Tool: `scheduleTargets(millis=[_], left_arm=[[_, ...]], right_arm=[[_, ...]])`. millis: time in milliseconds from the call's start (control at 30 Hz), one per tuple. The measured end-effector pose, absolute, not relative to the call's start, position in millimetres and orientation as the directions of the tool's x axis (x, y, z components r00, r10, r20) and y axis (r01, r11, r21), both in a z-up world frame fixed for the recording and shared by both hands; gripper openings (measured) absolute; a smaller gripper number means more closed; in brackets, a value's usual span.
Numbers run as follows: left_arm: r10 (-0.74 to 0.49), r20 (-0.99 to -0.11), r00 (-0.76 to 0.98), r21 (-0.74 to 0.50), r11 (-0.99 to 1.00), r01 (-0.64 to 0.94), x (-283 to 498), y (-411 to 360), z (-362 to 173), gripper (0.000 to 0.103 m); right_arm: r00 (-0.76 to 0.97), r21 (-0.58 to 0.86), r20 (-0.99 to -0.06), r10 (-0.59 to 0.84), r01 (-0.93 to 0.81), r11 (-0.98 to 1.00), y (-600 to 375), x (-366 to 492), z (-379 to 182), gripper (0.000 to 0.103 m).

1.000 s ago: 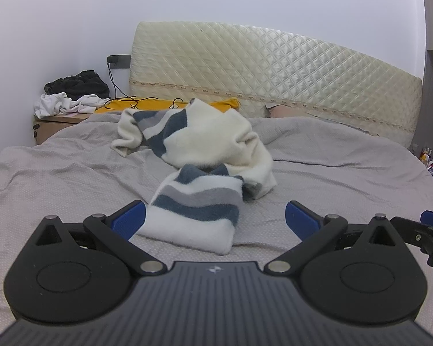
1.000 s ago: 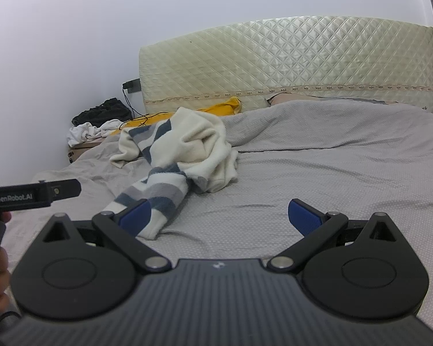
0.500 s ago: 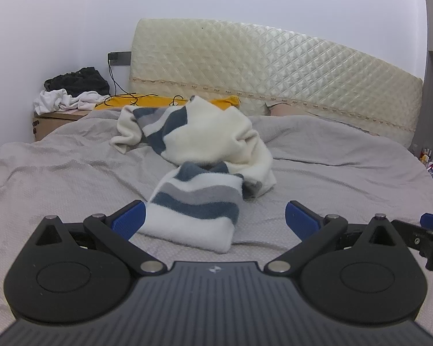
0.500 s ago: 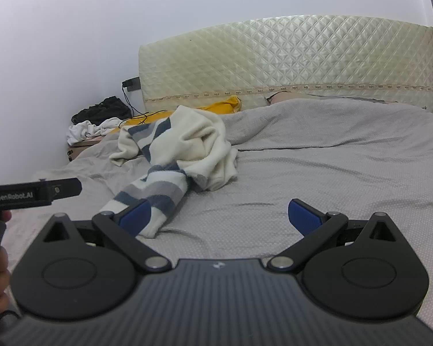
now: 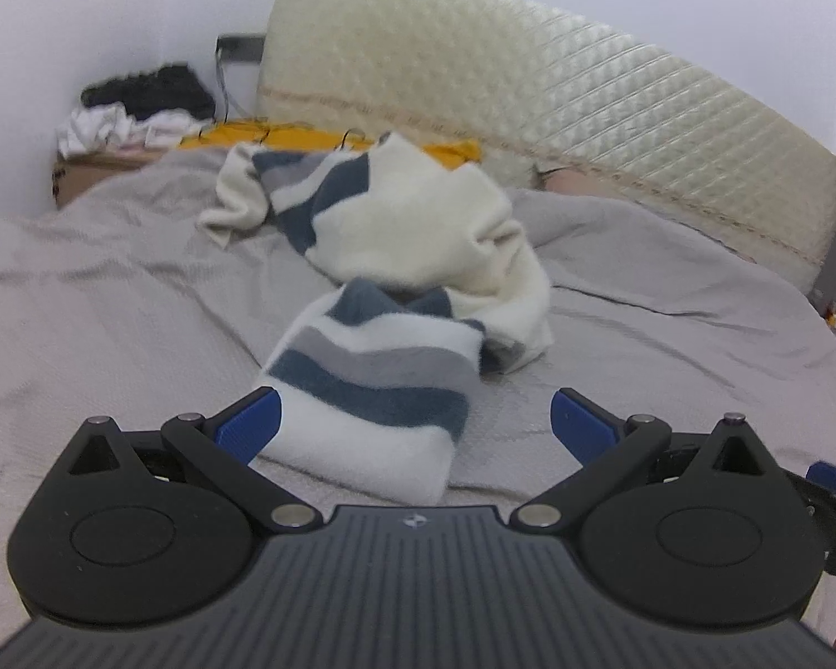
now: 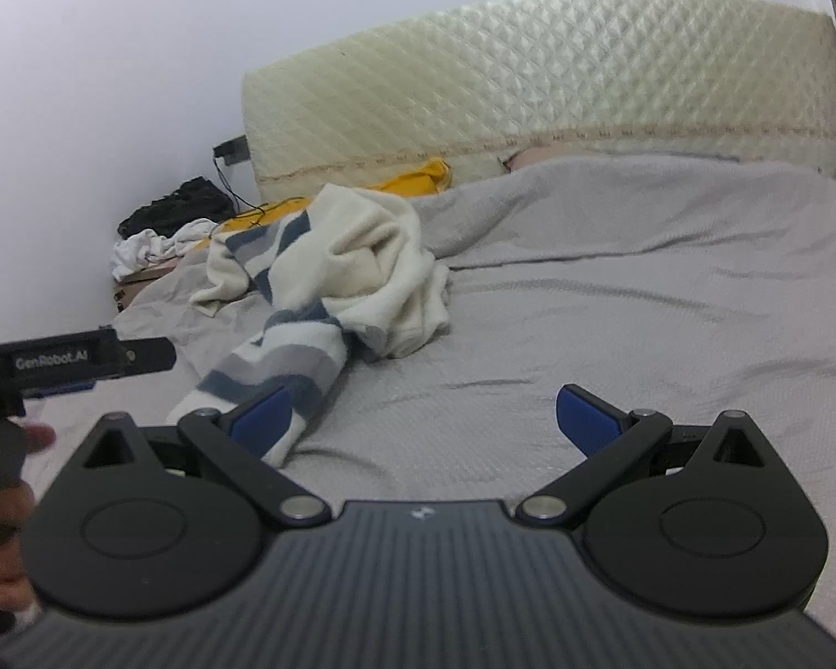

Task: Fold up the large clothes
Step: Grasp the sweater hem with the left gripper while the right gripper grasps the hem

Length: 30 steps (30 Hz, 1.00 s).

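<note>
Sweater (image 5: pixel 418 256) blurred, crumpled on bed (image 5: pixel 95 301), left gripper (image 5: pixel 415 423) and right gripper (image 6: pixel 423 418) both spread, empty.

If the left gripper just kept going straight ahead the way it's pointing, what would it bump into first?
Most likely the striped sleeve end of the sweater, which lies on the grey bedspread right ahead of the open left gripper, nearer its left finger. Depth is hard to judge in this view.
</note>
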<state>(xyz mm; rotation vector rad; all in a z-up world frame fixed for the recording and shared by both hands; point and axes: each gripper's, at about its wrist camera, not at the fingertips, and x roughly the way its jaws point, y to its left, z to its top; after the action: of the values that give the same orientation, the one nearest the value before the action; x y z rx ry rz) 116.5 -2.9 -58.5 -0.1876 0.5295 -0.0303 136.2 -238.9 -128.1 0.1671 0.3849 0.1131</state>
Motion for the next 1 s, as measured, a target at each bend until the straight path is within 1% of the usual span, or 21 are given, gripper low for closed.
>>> scheduleTargets(millis=[133,233,267,300,400,433,500,533,600,633,667,700,733,767,800,833,867,900,933,967,1000], left_arm=[[-0.066,-0.521,0.851,-0.196,0.980,-0.044,156.3,6.0,-62.8,0.103],[-0.089,-0.514,0.853,-0.245,0.968,-0.046,186.2,15.7,-62.4,0.103],[-0.109,-0.511,0.853,-0.266,0.963,-0.036,197.0,18.5,-62.2,0.103],[-0.129,-0.508,0.852,-0.286,0.958,-0.026,206.7,20.5,-61.4,0.103],[-0.204,-0.489,0.848,-0.357,0.934,0.019,242.6,24.4,-61.5,0.103],[-0.227,-0.482,0.847,-0.367,0.929,0.040,255.2,23.3,-63.2,0.103],[-0.271,-0.476,0.837,-0.381,0.921,0.082,283.0,19.4,-66.7,0.102],[-0.292,-0.473,0.831,-0.382,0.918,0.105,295.0,16.2,-69.6,0.100],[-0.322,-0.474,0.819,-0.370,0.917,0.146,320.5,9.4,-77.9,0.097],[-0.344,-0.472,0.812,-0.370,0.913,0.172,335.1,6.2,-83.9,0.095],[-0.363,-0.472,0.804,-0.373,0.908,0.191,346.6,3.5,-89.8,0.093],[-0.378,-0.472,0.797,-0.380,0.902,0.203,359.7,1.0,-95.8,0.091],[-0.385,-0.469,0.795,-0.384,0.899,0.209,369.6,-0.9,-101.5,0.087],[-0.385,-0.463,0.798,-0.389,0.898,0.207,380.4,-2.2,-106.6,0.080],[-0.380,-0.456,0.805,-0.396,0.897,0.199,389.5,-3.4,-110.7,0.077],[-0.381,-0.454,0.806,-0.405,0.894,0.194,399.0,-3.9,-114.7,0.072],[-0.381,-0.454,0.805,-0.410,0.892,0.191,406.7,-4.0,-117.2,0.063],[-0.371,-0.453,0.811,-0.415,0.893,0.177,413.0,-3.0,-118.9,0.057],[-0.373,-0.446,0.813,-0.429,0.887,0.172,418.2,-0.7,-119.1,0.047],[-0.385,-0.433,0.815,-0.453,0.875,0.173,423.3,2.1,-117.5,0.035],[-0.394,-0.418,0.819,-0.476,0.862,0.172,427.2,5.2,-114.2,0.030]], right_arm=[[0.908,0.213,-0.393,0.144,-0.063,0.975,-236.6,170.0,-130.8,0.103],[0.900,0.247,-0.397,0.180,-0.085,0.965,-233.3,198.2,-131.2,0.103],[0.900,0.248,-0.393,0.189,-0.094,0.964,-231.3,208.5,-130.9,0.101],[0.899,0.251,-0.390,0.201,-0.106,0.962,-229.3,219.6,-130.8,0.096],[0.900,0.273,-0.374,0.222,-0.121,0.954,-226.2,253.2,-131.5,0.092],[0.902,0.275,-0.368,0.225,-0.126,0.953,-225.3,265.6,-131.9,0.089],[0.900,0.275,-0.372,0.226,-0.126,0.953,-224.0,295.2,-132.6,0.077],[0.898,0.273,-0.375,0.231,-0.131,0.953,-223.5,312.1,-133.2,0.075],[0.892,0.272,-0.374,0.255,-0.158,0.949,-222.0,343.0,-134.7,0.065],[0.887,0.274,-0.377,0.268,-0.169,0.947,-222.1,358.9,-136.1,0.063],[0.882,0.272,-0.381,0.277,-0.179,0.945,-221.7,378.1,-137.8,0.058],[0.879,0.265,-0.386,0.281,-0.186,0.946,-221.0,392.5,-139.3,0.052],[0.873,0.258,-0.394,0.287,-0.194,0.946,-220.3,407.9,-141.0,0.048],[0.866,0.261,-0.401,0.300,-0.206,0.943,-220.7,424.9,-142.7,0.039],[0.859,0.272,-0.402,0.316,-0.217,0.937,-221.4,437.2,-143.9,0.035],[0.852,0.281,-0.407,0.329,-0.226,0.933,-222.2,447.6,-144.7,0.035],[0.844,0.291,-0.410,0.345,-0.238,0.927,-223.1,458.4,-145.3,0.035],[0.836,0.302,-0.407,0.367,-0.256,0.918,-224.3,465.3,-145.6,0.035],[0.828,0.311,-0.406,0.387,-0.273,0.910,-226.4,473.6,-146.7,0.035],[0.815,0.314,-0.421,0.397,-0.280,0.907,-226.8,481.6,-148.3,0.036],[0.806,0.316,-0.441,0.395,-0.272,0.909,-226.5,487.4,-150.1,0.037]])
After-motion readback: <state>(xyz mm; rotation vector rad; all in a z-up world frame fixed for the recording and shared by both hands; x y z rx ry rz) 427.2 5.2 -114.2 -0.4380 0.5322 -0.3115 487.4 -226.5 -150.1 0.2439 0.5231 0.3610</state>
